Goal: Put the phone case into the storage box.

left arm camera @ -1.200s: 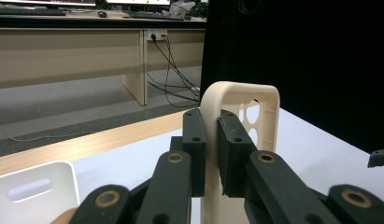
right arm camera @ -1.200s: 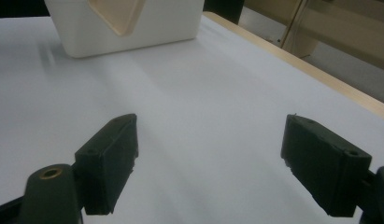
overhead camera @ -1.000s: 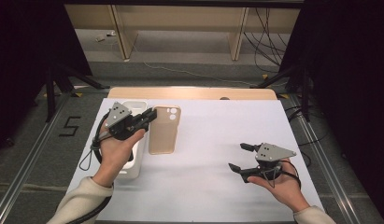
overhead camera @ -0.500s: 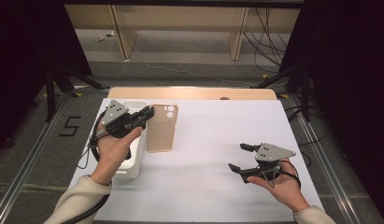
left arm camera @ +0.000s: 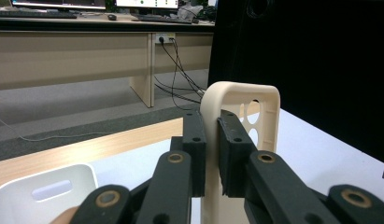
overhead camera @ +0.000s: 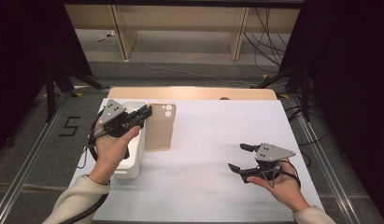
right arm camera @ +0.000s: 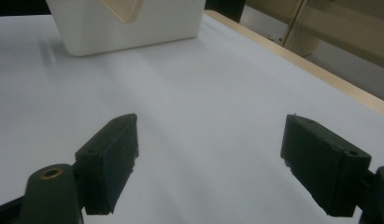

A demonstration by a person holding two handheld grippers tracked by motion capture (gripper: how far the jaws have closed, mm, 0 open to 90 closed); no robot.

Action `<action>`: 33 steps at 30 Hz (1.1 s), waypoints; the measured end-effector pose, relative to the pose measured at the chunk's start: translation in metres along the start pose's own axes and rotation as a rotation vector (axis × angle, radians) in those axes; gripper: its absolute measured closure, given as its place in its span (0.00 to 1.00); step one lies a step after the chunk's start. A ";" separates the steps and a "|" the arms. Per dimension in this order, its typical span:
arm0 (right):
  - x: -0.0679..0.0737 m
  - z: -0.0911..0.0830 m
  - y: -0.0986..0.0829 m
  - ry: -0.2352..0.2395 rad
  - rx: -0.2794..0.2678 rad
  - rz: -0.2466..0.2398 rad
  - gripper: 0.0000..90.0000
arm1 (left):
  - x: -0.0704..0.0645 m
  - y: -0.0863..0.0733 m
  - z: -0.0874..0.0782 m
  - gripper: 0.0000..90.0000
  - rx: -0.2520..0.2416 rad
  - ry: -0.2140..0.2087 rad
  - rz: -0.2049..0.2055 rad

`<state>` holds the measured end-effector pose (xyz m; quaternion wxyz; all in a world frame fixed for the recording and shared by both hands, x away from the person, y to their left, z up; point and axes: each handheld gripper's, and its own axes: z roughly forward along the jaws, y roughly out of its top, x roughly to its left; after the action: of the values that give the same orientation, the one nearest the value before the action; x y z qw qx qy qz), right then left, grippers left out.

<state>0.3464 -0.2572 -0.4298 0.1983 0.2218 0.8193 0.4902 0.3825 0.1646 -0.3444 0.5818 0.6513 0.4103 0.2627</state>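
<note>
Left hand-held gripper point(overhead camera: 146, 112): was clenched on the long edge of the beige phone case point(overhead camera: 159, 127), near its camera-hole end; the left gripper view showed both jaws pressed flat against the case wall point(left arm camera: 213, 140).
Phone case: sat toward the desk's far left corner, just beside the white bin point(overhead camera: 132, 156); it appeared lifted or tilted off the surface, though the high view was too flat to be sure.
White bin: stood along the left edge of the desk point(overhead camera: 217, 140), under the person's left hand point(overhead camera: 110, 144).
Right hand-held gripper point(overhead camera: 240, 157): was released, jaws spread wide and holding nothing, low over the white desk top near the near right corner, well apart from the case.
</note>
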 end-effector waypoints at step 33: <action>0.000 0.001 -0.001 0.003 -0.004 0.002 0.23 | 0.019 0.009 -0.001 0.91 -0.010 0.009 0.005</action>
<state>0.3462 -0.2569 -0.4307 0.1969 0.2215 0.8183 0.4925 0.3940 0.1817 -0.3379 0.5826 0.6483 0.4097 0.2691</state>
